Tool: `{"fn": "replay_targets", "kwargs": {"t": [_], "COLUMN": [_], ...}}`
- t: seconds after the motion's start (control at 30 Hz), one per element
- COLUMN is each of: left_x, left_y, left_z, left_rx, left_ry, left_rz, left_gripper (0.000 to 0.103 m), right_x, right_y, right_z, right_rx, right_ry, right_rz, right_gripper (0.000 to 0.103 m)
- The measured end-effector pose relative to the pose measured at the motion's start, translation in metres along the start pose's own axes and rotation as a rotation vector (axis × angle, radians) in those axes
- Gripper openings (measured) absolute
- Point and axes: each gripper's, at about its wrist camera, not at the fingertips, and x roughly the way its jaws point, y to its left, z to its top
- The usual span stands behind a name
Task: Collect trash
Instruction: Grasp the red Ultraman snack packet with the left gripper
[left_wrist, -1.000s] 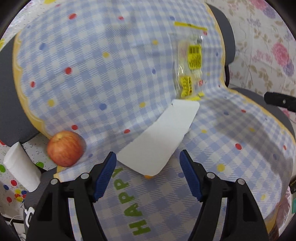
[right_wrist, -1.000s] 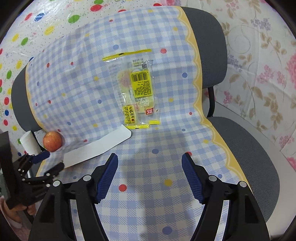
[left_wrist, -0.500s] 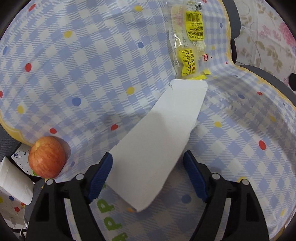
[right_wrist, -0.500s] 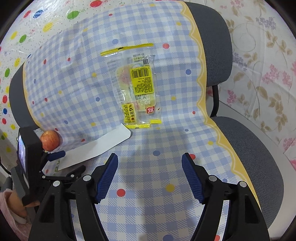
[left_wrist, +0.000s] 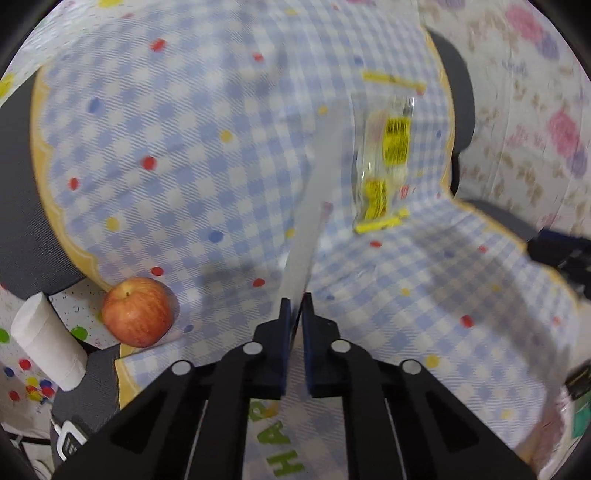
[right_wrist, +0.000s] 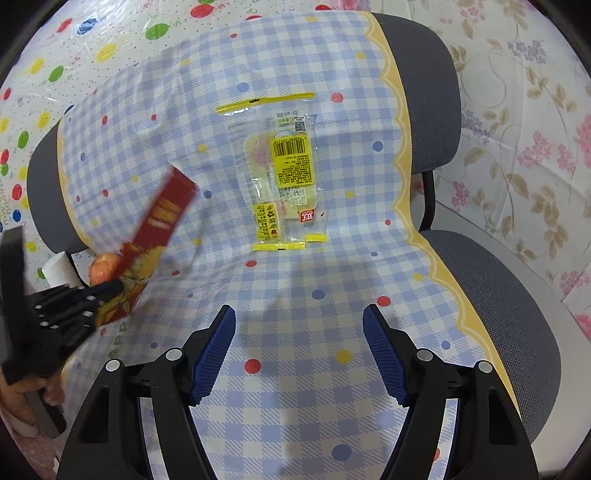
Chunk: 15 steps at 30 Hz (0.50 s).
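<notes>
A flattened carton, white on one face and red with print on the other (right_wrist: 159, 225), stands on edge above the checked cloth. My left gripper (left_wrist: 296, 305) is shut on its lower end; in the left wrist view the carton (left_wrist: 314, 192) shows as a thin pale strip running away from the jaws. In the right wrist view the left gripper (right_wrist: 107, 291) holds it at the left. A clear plastic wrapper with yellow labels (right_wrist: 284, 177) (left_wrist: 384, 166) lies flat on the chair's backrest. My right gripper (right_wrist: 298, 313) hangs open over the seat, below the wrapper, with nothing between its fingers.
A blue-and-white checked cloth (right_wrist: 332, 373) covers a grey office chair (right_wrist: 498, 295). A red apple (left_wrist: 136, 317) sits at the cloth's left edge, with a white paper roll (left_wrist: 48, 343) beside it. Floral and dotted sheets hang behind. A hand (right_wrist: 22, 402) grips the left tool.
The left jaws closed on the carton and lifted it off the cloth, turning it from flat to on edge, red side showing to the right camera. The right gripper stayed put.
</notes>
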Motion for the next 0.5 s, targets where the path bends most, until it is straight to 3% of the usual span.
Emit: {"fn": "replay_targets", "kwargs": {"t": [0.27,0.5], "left_x": [-0.044,-0.043], "left_y": [0.011,0.013], "left_z": [0.016,0.032], "left_rx": [-0.074,-0.069], "left_ry": [-0.115,-0.153], "left_rz": [-0.027,-0.008], "left_gripper": [0.0,0.0], "right_x": [0.002,0.037], "right_y": [0.005,-0.005], "right_z": [0.022,0.064], "right_rx": [-0.028,-0.029], "right_ry": [-0.074,-0.101], "right_rz": [0.005,0.013], "right_gripper": [0.077,0.077]}}
